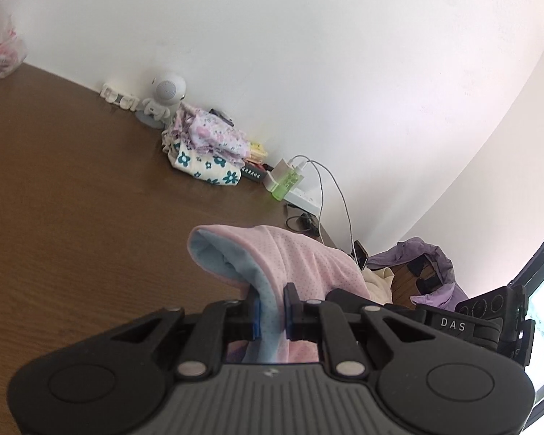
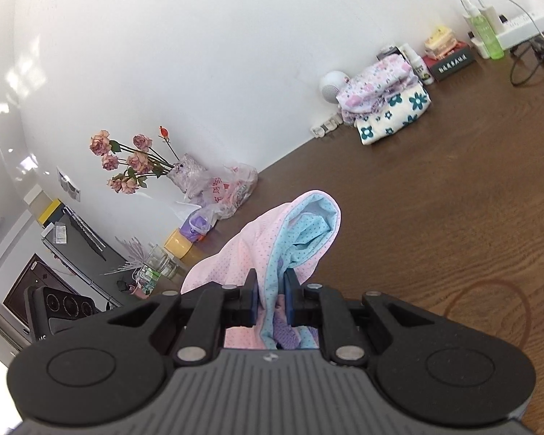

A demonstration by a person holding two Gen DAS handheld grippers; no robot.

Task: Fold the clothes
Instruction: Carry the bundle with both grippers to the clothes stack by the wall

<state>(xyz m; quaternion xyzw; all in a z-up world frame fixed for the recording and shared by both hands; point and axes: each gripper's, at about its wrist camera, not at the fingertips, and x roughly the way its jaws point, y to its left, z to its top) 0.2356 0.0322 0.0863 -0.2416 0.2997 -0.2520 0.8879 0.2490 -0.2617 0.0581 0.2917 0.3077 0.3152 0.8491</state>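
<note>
A pink dotted garment point(image 1: 301, 257) with a light blue lining hangs above the brown table point(image 1: 72, 188). My left gripper point(image 1: 272, 308) is shut on a fold of it, the blue pads pressing the cloth from both sides. In the right wrist view the same pink and blue garment point(image 2: 257, 239) bunches up ahead of my right gripper point(image 2: 270, 297), which is shut on another part of its edge. The cloth drapes down under both grippers, hiding how it hangs below. The other gripper's black body point(image 1: 489, 319) shows at the right edge of the left wrist view.
A stack of folded floral clothes point(image 1: 206, 152) lies by the wall, beside a small white robot figure point(image 1: 163, 98), a green bottle point(image 1: 286, 185) and a power strip with cables point(image 1: 308, 199). A vase of roses point(image 2: 134, 163) and plastic bags point(image 2: 228, 188) stand at the table's far end. Purple clothing point(image 1: 428, 268) lies past the table edge.
</note>
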